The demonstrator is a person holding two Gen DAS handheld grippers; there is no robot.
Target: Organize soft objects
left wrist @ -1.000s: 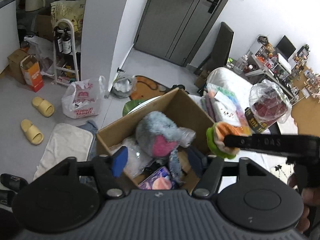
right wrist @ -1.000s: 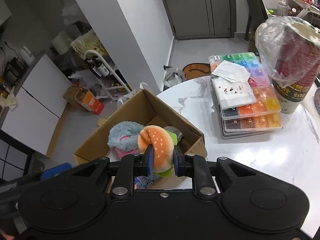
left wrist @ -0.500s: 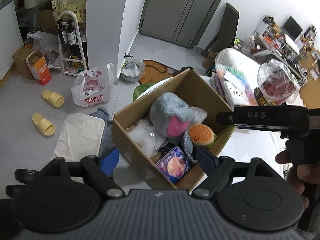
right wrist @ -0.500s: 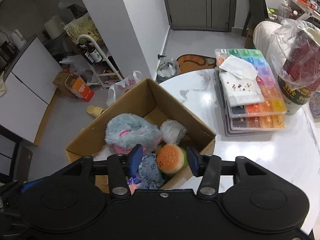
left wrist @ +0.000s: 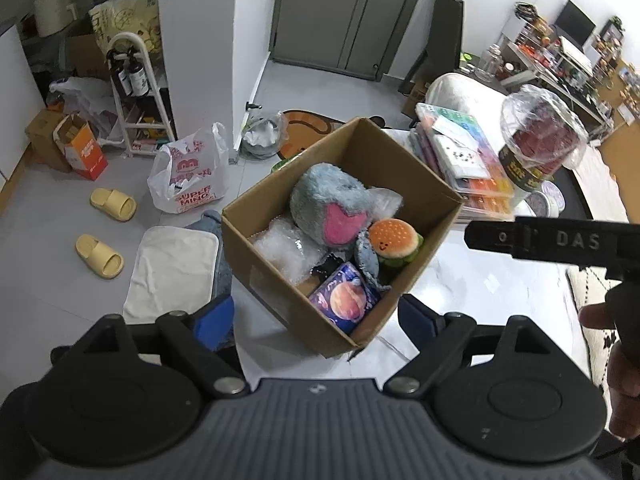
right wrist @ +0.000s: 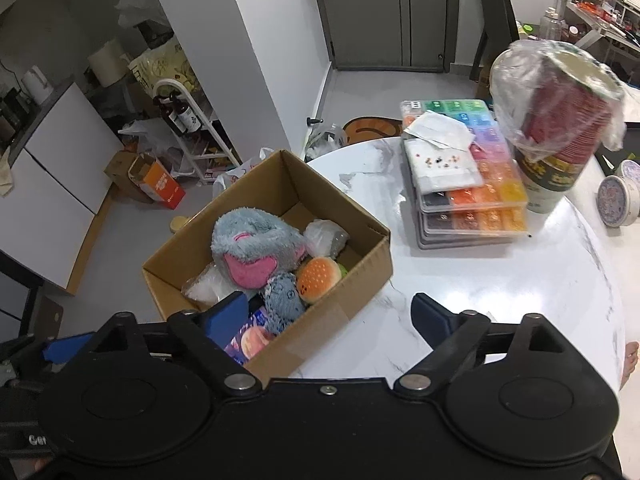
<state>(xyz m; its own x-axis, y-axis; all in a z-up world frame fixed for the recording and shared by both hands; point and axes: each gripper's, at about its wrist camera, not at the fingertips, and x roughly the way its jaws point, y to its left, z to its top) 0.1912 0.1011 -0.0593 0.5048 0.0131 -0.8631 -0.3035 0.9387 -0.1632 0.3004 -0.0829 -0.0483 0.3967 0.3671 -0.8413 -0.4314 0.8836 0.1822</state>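
An open cardboard box (left wrist: 424, 168) (right wrist: 332, 196) stands on the edge of the white marble table (right wrist: 500, 280). Inside lie a burger plush (left wrist: 394, 238) (right wrist: 318, 274), a grey plush with a pink patch (left wrist: 328, 204) (right wrist: 252, 240), a small blue-grey plush (left wrist: 368, 258) (right wrist: 282, 296), a purple planet packet (left wrist: 346, 298) and clear plastic wrap (left wrist: 288, 252). My left gripper (left wrist: 316, 312) hovers above the box's near corner, its jaws opening, nothing between them. My right gripper (right wrist: 330, 310) hangs over the box's near wall, its jaws opening too, and holds nothing.
Stacked bead boxes (right wrist: 464, 184), a plastic-wrapped stack of cups (right wrist: 556, 120) and a small round tin (right wrist: 618, 200) sit on the table behind the box. On the floor lie yellow slippers (left wrist: 106, 256), a shopping bag (left wrist: 188, 176) and a towel (left wrist: 172, 272).
The right gripper let go of the burger plush, which now lies in the box, and its jaws spread wide. Both grippers drew back from the box; the left jaws widened.
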